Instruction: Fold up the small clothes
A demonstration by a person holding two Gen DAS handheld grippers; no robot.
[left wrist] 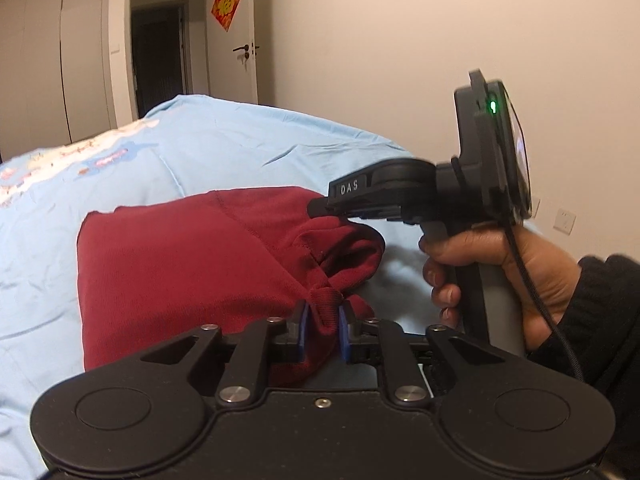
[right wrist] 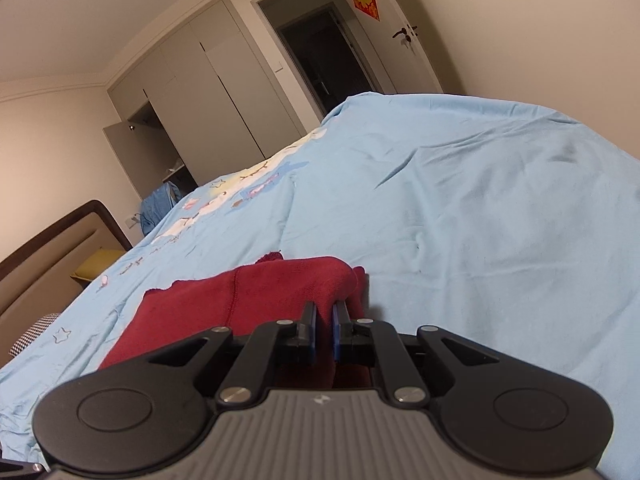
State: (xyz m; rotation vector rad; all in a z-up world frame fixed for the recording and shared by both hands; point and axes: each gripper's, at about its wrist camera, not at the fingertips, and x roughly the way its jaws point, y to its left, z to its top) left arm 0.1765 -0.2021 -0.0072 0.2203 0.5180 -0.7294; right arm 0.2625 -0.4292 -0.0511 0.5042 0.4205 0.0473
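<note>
Grippers are both pinching one red garment (left wrist: 192,264): left gripper (left wrist: 323,320) clamping bunched fabric, right gripper (right wrist: 324,320) squeezing an edge, on one blue bedsheet (right wrist: 480,220).

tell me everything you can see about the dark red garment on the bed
The dark red garment is a soft knit, like a sweatshirt, with stitched seams and a ribbed edge. It lies partly folded on the light blue bedsheet, mostly flat, bunched at the near side. The left gripper is shut on a ribbed fold of that bunch. The right gripper is shut on another edge, lifting it slightly. No print or label shows.
</note>
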